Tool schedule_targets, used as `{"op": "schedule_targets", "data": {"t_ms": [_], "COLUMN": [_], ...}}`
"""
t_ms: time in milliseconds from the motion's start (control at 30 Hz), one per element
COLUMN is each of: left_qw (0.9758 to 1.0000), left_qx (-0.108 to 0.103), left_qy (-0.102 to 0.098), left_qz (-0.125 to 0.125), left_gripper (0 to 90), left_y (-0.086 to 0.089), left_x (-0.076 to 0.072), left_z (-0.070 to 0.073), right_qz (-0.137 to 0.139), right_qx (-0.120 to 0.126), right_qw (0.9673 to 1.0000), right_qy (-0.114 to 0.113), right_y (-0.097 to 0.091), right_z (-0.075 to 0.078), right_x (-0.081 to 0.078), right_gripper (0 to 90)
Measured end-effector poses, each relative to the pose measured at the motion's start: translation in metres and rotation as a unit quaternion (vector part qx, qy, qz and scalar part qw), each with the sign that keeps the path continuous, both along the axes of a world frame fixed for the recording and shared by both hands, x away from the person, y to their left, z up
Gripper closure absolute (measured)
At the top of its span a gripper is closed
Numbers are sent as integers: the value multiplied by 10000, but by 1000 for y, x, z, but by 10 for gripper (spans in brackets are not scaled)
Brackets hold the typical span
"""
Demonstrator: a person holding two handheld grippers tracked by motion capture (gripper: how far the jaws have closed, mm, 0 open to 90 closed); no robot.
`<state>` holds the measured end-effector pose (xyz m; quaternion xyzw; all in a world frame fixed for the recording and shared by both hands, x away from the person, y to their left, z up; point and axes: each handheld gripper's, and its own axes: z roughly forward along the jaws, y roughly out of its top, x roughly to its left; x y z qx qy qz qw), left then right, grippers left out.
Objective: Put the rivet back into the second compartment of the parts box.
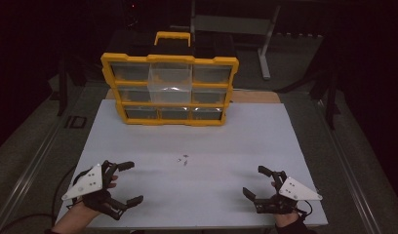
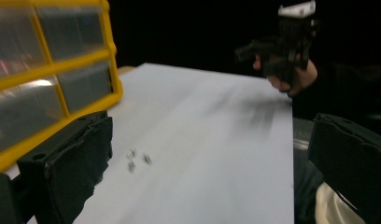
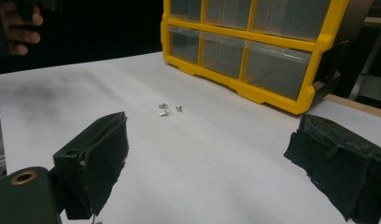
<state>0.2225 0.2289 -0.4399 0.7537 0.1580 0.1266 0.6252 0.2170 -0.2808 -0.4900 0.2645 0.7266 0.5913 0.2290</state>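
Between both open tongs [image 1: 130,183] [image 1: 255,180], nr table ctr: small screws [image 1: 183,159].

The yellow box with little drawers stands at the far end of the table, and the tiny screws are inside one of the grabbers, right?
Not quite. The yellow box does stand at the far end, but the screws lie loose on the table, as the high view shows.

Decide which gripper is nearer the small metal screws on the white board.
Left, slightly. The left gripper sits below-left of the screws; the right gripper sits farther off, below-right.
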Motion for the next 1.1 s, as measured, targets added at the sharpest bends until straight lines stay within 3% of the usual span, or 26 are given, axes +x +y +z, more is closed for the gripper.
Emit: {"op": "schedule_targets", "data": {"t_ms": [167,433,600,667,867,1100], "left_qw": [9998,9992,9990,9994,9992,9975], "left_qx": [-126,-23,0,-23,-27,113], "left_qy": [-48,-213,-266,-252,-229,-192], "left_qz": [-147,-327,-347,-231,-322,-671], "left_gripper": [0,0,0,0,0,0], "left_y": [3,1,-3,-7,-23,-42], "left_x": [11,23,32,40,55,78], "left_z": [26,62,81,91,103,97], "right_qz": [10,15,30,33,70,72], "right_qx": [41,51,66,61,70,99], "right_qw": [10000,10000,9999,9999,9999,9999], "right_qy": [44,69,77,73,121,115], "right_y": [0,0,1,1,1,0], "right_z": [0,-1,-1,-1,-2,-2], "right_x": [0,1,1,1,2,2], "right_gripper": [100,100,100,100,101,101]}}
